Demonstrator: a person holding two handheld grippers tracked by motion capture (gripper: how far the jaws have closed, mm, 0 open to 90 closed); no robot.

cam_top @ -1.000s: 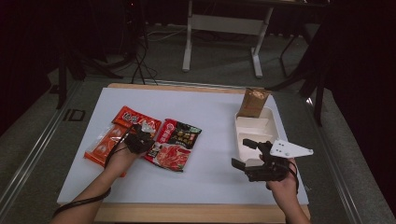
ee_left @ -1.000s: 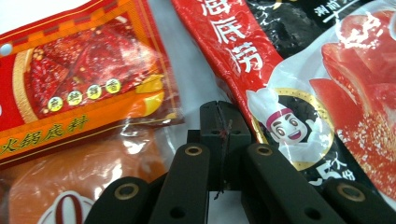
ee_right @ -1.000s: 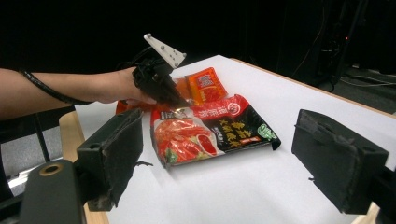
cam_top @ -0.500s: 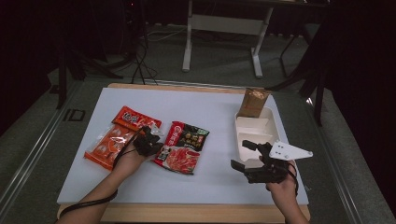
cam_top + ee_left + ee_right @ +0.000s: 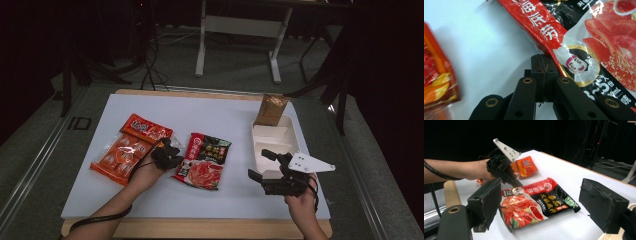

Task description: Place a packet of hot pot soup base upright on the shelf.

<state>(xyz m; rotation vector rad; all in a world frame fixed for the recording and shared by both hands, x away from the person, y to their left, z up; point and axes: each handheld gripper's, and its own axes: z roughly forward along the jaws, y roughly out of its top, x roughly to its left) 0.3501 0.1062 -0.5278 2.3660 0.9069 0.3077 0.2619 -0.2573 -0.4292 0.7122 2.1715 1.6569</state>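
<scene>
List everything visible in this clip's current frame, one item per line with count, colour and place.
sauce packet: 1, red and black, flat on the mat at centre, its left edge pinched by the left gripper
orange packet: 1, orange-red, flat on the mat, left of the sauce packet
white tray: 1, white, with compartments, on the right part of the mat
brown bag: 1, brown, upright at the tray's far end
white mat: 1, white, covering the wooden tabletop
left gripper: 1, black, fingers shut on the sauce packet's edge
right gripper: 1, black with a grey plate, fingers apart, near the tray's near end
forearms: 2, coming in from the bottom edge of the high view
</scene>
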